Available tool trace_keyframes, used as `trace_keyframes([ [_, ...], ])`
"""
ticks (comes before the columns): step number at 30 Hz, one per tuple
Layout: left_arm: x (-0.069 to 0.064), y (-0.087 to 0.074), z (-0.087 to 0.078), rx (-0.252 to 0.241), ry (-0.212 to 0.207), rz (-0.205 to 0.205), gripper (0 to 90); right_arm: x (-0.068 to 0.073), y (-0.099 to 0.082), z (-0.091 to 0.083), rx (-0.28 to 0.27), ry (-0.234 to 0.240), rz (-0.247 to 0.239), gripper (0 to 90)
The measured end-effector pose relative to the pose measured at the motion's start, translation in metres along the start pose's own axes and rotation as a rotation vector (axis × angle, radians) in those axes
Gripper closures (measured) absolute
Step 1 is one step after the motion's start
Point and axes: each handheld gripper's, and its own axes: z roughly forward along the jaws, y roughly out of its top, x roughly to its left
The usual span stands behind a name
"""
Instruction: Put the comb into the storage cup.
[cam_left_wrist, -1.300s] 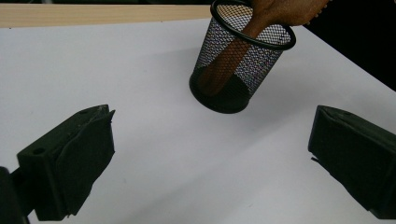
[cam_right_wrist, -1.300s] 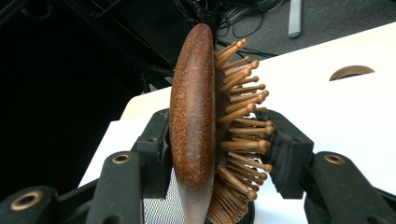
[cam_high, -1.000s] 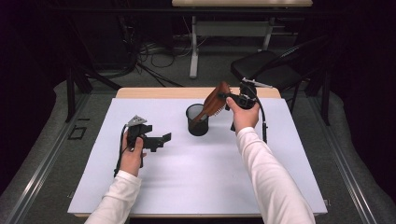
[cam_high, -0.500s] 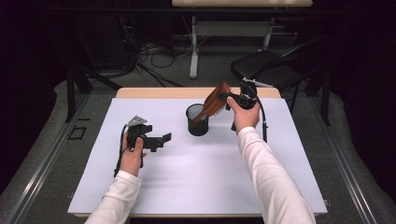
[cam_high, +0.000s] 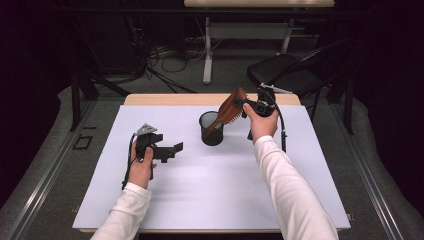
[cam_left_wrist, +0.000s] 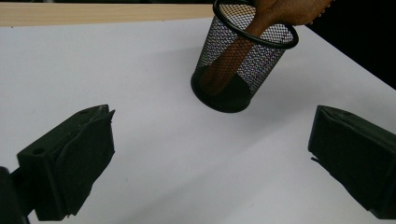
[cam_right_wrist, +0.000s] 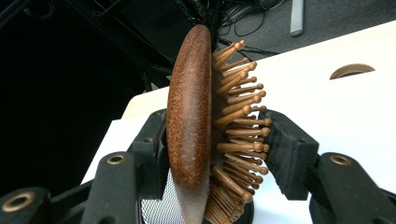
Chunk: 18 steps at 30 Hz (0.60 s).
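right gripper (cam_high: 243, 104) fingers just eased apart; hairbrush (cam_high: 231, 109) handle in mesh cup (cam_high: 211, 129).

A mesh cup (cam_high: 212, 129) stands on the desk (cam_high: 210, 195), a little behind its middle. A hairbrush (cam_high: 227, 112) leans in the cup, its handle down inside and its head tilted up and out over the rim toward the right. Just right of the cup, the right gripper (cam_high: 242, 103) is raised above the desk, with the brush head between its fingers (cam_right_wrist: 289, 154). The left gripper (cam_high: 175, 148) sits well apart from the cup, to its left and nearer the front edge, low over the desk. Behind the desk, off its back right corner, a chair (cam_high: 290, 75) stands on the floor, and cables (cam_high: 160, 55) lie behind the desk.
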Motion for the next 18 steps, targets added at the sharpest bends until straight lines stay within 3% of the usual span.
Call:
trace_keyframes([
  [6, 0.0, 0.0, 0.0001, -0.001, -0.001, -0.001, 0.5, 0.0011, -0.0008, 0.001, -0.006, 0.003, 0.0, 39.7],
  [13, -0.0001, 0.0, 0.0001, 0.0, -0.001, -0.001, 0.5, 0.004, -0.0023, 0.0023, -0.032, -0.01, -0.033, 29.7],
  [18, 0.0, 0.0, 0.0002, -0.001, -0.001, -0.002, 0.5, 0.0047, -0.0024, 0.0022, -0.044, -0.024, -0.059, 27.3],
])
